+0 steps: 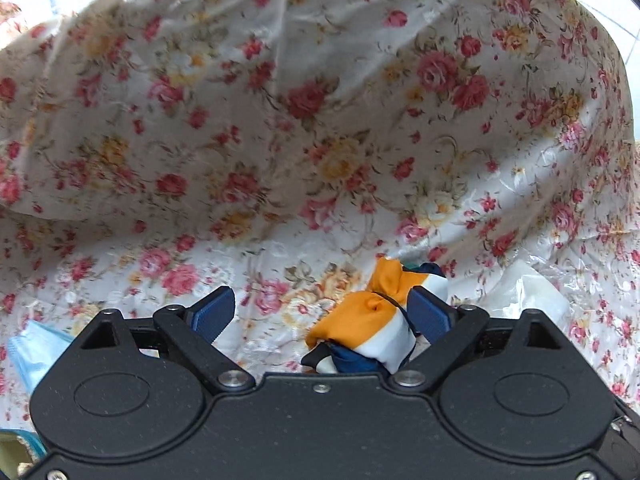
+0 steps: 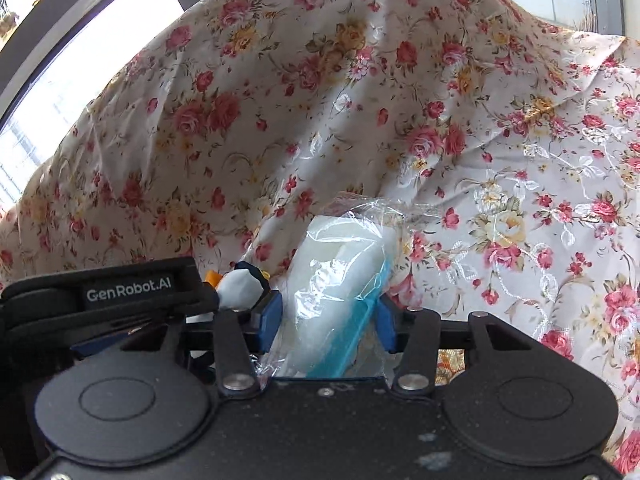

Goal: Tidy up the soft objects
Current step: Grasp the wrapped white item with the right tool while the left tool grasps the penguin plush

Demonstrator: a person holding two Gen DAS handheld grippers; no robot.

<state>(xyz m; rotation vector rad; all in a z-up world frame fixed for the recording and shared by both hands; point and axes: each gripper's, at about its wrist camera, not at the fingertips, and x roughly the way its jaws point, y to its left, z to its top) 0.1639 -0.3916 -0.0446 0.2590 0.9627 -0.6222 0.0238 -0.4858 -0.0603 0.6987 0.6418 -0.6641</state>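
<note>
In the left wrist view my left gripper (image 1: 320,312) is open. A small plush penguin (image 1: 368,320) with an orange scarf, white belly and navy body lies on the floral cloth (image 1: 280,120) between the fingers, against the right finger (image 1: 430,312). In the right wrist view my right gripper (image 2: 326,316) is shut on a clear plastic bag (image 2: 340,280) holding white soft material with a blue strip. The penguin's white and navy head (image 2: 240,286) shows just left of it, behind the left gripper's black body (image 2: 120,292).
The floral cloth covers the seat and the raised back (image 2: 320,80) all around. A light blue face mask (image 1: 32,352) lies at the lower left in the left wrist view. The plastic bag (image 1: 532,300) shows at the right there. Window frames (image 2: 100,20) stand behind.
</note>
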